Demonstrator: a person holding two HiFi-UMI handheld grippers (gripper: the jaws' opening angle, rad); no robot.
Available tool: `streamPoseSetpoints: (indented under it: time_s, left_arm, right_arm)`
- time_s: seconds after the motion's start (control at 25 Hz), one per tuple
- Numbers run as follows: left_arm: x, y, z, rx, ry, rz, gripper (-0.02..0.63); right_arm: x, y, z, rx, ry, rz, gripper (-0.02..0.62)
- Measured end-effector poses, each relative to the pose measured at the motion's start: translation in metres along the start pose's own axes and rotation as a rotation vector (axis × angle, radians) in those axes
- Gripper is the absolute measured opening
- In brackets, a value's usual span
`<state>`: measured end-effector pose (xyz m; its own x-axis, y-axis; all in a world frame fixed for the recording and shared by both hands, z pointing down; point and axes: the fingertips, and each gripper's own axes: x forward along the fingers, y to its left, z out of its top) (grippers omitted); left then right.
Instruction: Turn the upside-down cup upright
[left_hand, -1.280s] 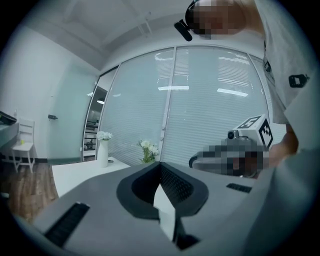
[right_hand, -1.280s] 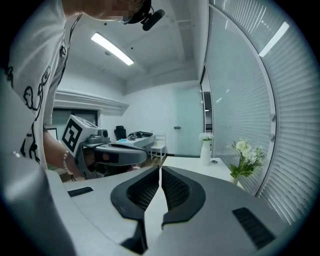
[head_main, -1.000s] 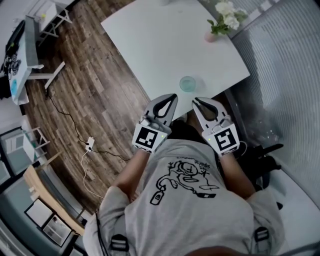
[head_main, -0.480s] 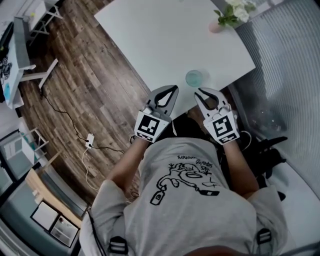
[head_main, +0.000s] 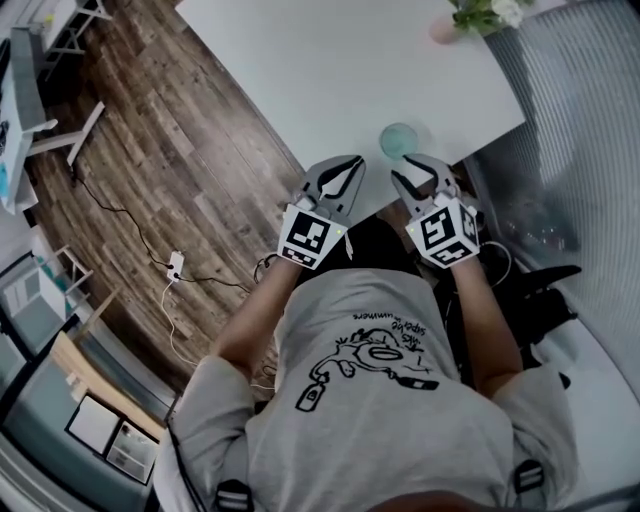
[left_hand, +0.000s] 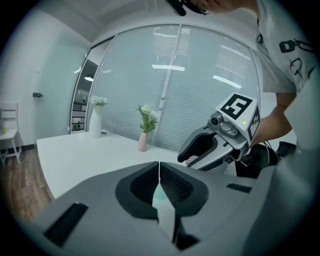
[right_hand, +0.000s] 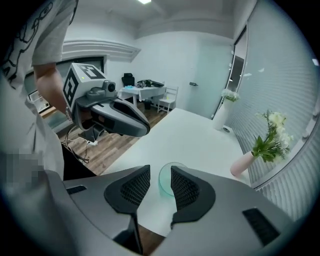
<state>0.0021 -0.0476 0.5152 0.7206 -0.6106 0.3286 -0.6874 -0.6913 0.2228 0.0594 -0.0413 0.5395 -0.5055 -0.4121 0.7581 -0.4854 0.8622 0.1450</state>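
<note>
A pale green see-through cup (head_main: 399, 139) stands on the white table (head_main: 300, 70) close to its near edge. My right gripper (head_main: 418, 170) hovers just short of it with its jaws opening. In the right gripper view the cup (right_hand: 169, 179) shows through the gap of the right gripper (right_hand: 160, 184), past the pads, with nothing pressed between them. My left gripper (head_main: 350, 166) is shut and empty to the left of the cup, over the table edge. In the left gripper view the left gripper (left_hand: 159, 172) has its pads together, with the right gripper (left_hand: 192, 150) to its right.
A pink vase of white flowers (head_main: 447, 27) stands at the table's far right corner, and a tall white vase (right_hand: 220, 116) stands further back. A blind-covered glass wall (head_main: 570, 110) runs along the right. Wood floor (head_main: 200, 150) with a cable and socket strip (head_main: 175, 265) lies to the left.
Both grippers have sunk and come closer to the table edge and the cup. The right jaws, shut before, now stand apart. The left jaws stay shut.
</note>
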Motion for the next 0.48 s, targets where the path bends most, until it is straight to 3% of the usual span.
streamPoseSetpoints:
  time_s: [0.48]
  left_arm:
    - [0.012, 0.018, -0.028, -0.025, 0.037, 0.018, -0.003]
  right_arm:
    - [0.038, 0.0, -0.02, -0.168, 0.168, 0.033, 0.137]
